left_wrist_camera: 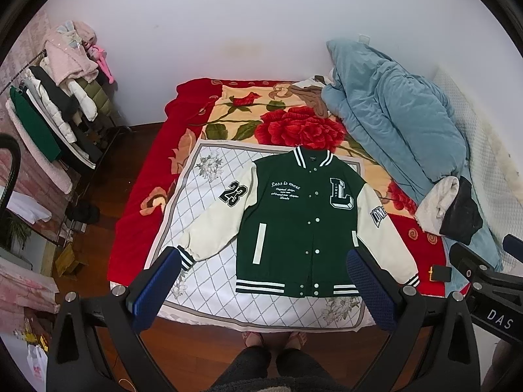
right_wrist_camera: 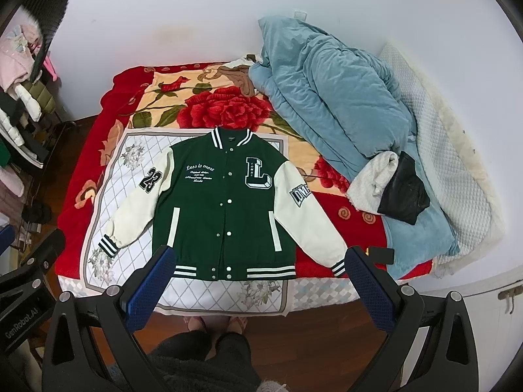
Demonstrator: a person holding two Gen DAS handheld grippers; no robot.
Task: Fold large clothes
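A green varsity jacket (left_wrist_camera: 294, 219) with cream sleeves lies flat, front up and snapped shut, on a white diamond-patterned sheet (left_wrist_camera: 202, 202) on the bed. It also shows in the right wrist view (right_wrist_camera: 222, 209). Both sleeves spread out to the sides. My left gripper (left_wrist_camera: 264, 281) is open and empty, held high above the jacket's hem. My right gripper (right_wrist_camera: 261, 277) is open and empty, also above the hem at the bed's near edge. The right gripper's body shows at the right of the left wrist view (left_wrist_camera: 483, 281).
A red rose blanket (left_wrist_camera: 294, 124) covers the bed. A bunched blue duvet (left_wrist_camera: 392, 124) and a white and black garment pile (left_wrist_camera: 451, 209) lie on the right. A loaded clothes rack (left_wrist_camera: 59, 114) stands left. A small black object (left_wrist_camera: 441, 272) lies near the right cuff.
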